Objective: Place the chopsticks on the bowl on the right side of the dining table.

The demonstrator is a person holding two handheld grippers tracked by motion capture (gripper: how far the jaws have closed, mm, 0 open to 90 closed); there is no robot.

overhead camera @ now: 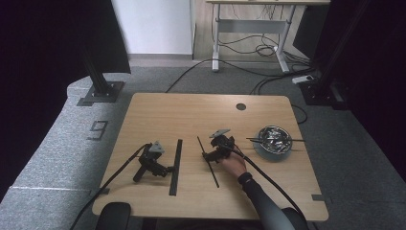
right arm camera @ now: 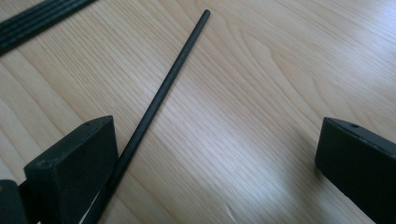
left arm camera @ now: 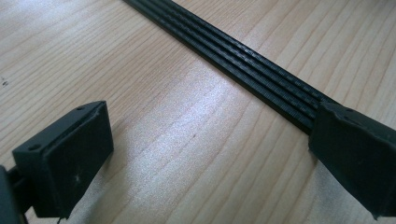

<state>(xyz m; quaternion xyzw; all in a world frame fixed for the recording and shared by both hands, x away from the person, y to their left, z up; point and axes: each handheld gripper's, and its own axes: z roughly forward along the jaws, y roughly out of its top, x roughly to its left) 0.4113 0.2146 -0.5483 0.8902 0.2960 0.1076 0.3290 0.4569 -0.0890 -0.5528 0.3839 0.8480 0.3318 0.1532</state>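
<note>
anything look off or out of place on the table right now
Nothing looks spilled or broken. The left gripper lies on the table with no hand on it, jaws open, beside the flat black strip. The thin black rod lies at a slant, and two thin sticks rest across the metal bowl.

Right tongs (overhead camera: 207, 154) over thin rod (overhead camera: 208, 161)

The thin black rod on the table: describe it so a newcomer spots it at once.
On the wooden table, look just left of the right gripper. The rod lies there diagonally, round and slender, unlike the wider, flat ribbed strip further left.
</note>
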